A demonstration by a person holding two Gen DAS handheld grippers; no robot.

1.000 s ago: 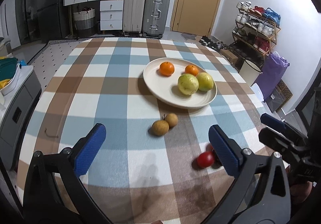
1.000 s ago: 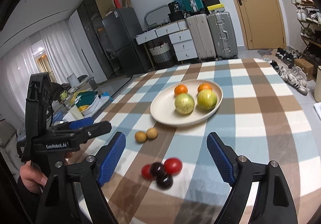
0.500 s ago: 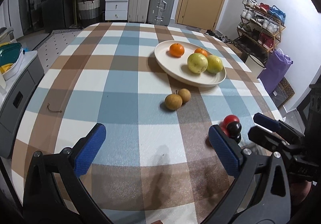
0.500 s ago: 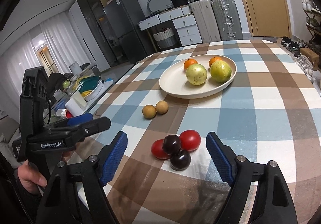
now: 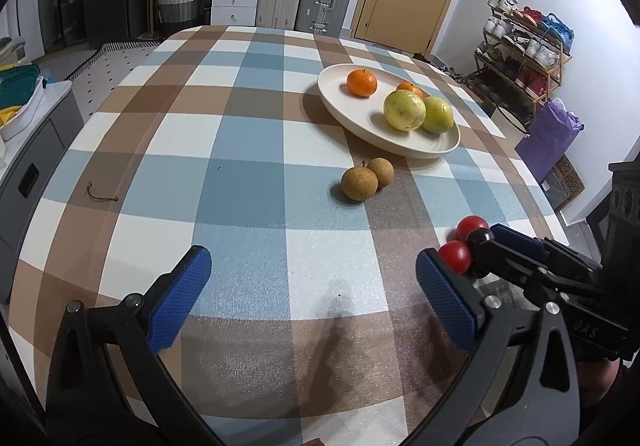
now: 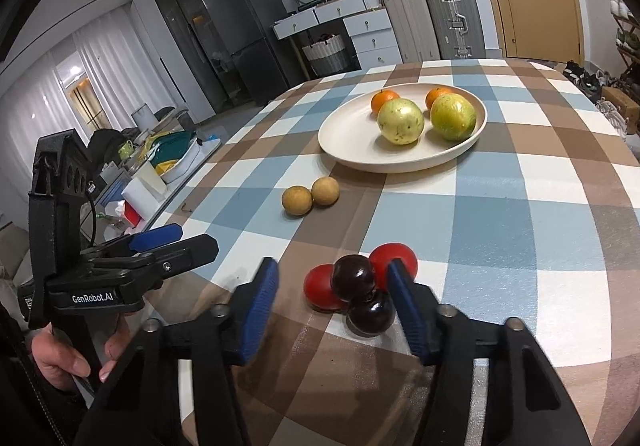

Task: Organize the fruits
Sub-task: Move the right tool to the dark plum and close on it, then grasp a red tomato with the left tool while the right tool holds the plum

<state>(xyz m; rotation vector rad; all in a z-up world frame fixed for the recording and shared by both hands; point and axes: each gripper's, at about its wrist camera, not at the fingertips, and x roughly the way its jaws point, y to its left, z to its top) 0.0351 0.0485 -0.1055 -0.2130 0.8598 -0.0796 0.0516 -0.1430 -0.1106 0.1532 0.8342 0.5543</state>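
Right gripper (image 6: 332, 298) open around dark cherries (image 6: 354, 278), tomatoes (image 6: 320, 286) beside

The left claw (image 5: 316, 296) hangs low over the worktop (image 5: 248, 166), its blue pads wide apart with nothing between them. A bare hand (image 6: 76, 358) grips its black handle from below. The right claw (image 6: 332, 306) sits to its right, fingers narrower but parted, tips level with the worktop, the right pad (image 6: 404, 302) close against fruit.
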